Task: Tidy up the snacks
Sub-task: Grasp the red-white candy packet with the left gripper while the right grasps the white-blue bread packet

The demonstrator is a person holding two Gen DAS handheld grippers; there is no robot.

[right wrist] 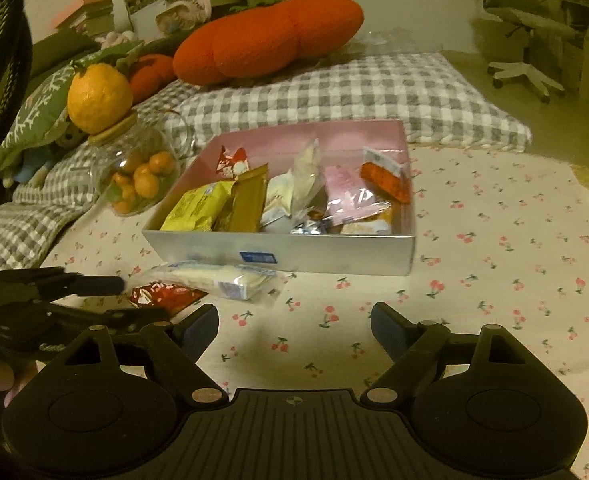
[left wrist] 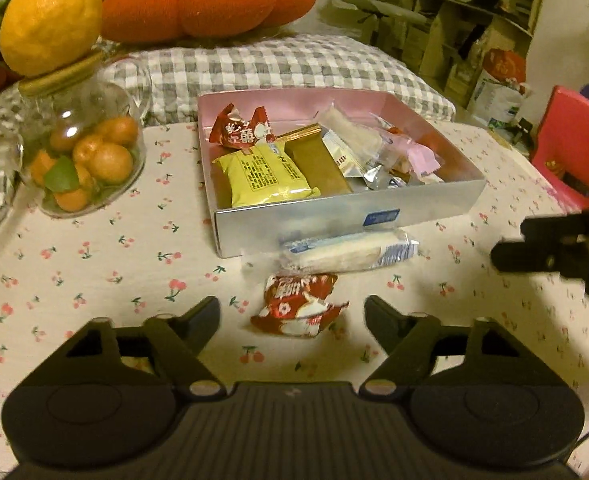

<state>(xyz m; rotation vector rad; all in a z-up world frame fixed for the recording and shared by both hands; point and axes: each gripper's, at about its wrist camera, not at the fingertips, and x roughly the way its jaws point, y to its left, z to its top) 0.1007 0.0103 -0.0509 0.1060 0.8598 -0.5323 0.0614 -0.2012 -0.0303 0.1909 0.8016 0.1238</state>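
Left gripper (left wrist: pixel 292 314) spread around a red snack packet (left wrist: pixel 299 306) on the bench, before the snack box (left wrist: pixel 346 216); close squarely on its middle. Right gripper (right wrist: pixel 294 322) spread, empty

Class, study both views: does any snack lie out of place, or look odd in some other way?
Two snacks lie outside the silver box, on the cherry-print cloth in front of it: a red packet and a long white and blue packet. The other snacks are piled inside the box. Nothing looks spilled or torn.
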